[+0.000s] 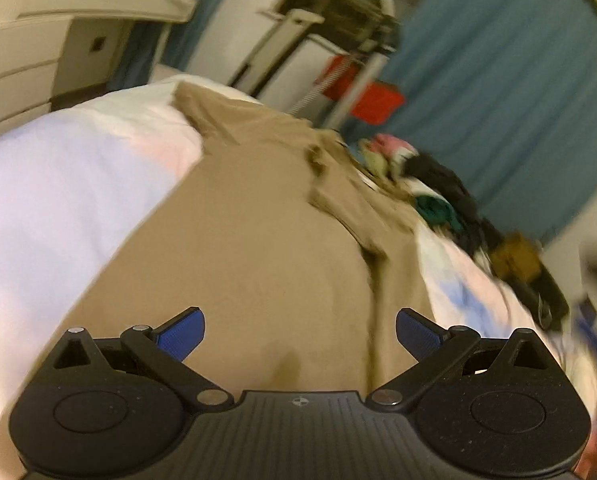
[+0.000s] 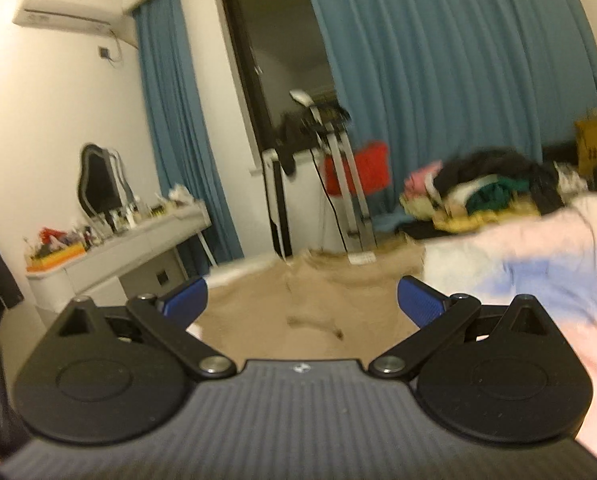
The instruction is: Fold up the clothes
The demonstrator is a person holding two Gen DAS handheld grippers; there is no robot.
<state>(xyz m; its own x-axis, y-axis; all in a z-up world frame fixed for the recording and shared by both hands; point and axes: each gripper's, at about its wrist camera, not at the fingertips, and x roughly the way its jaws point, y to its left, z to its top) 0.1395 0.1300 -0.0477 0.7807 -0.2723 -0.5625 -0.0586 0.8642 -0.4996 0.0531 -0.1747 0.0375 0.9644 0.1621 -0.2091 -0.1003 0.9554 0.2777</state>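
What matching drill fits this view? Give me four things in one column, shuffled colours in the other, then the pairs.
Things:
1. garment spread on the bed
2. curtain
3. crate by the window
4. left tool's pads

Colours:
A. red
B. dark blue
C. tan
D. teal blue

Pairs: 1-C, 2-D, 3-A, 4-B

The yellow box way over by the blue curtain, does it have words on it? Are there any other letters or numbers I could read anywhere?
Yellow box: dark marks on its front, too blurred to read.
White tag on the tan garment: too small and blurred to read.
Small round emblem on each hand-held gripper's body: a symbol, not letters.
Air conditioner: no readable label.
No text can be read anywhere.
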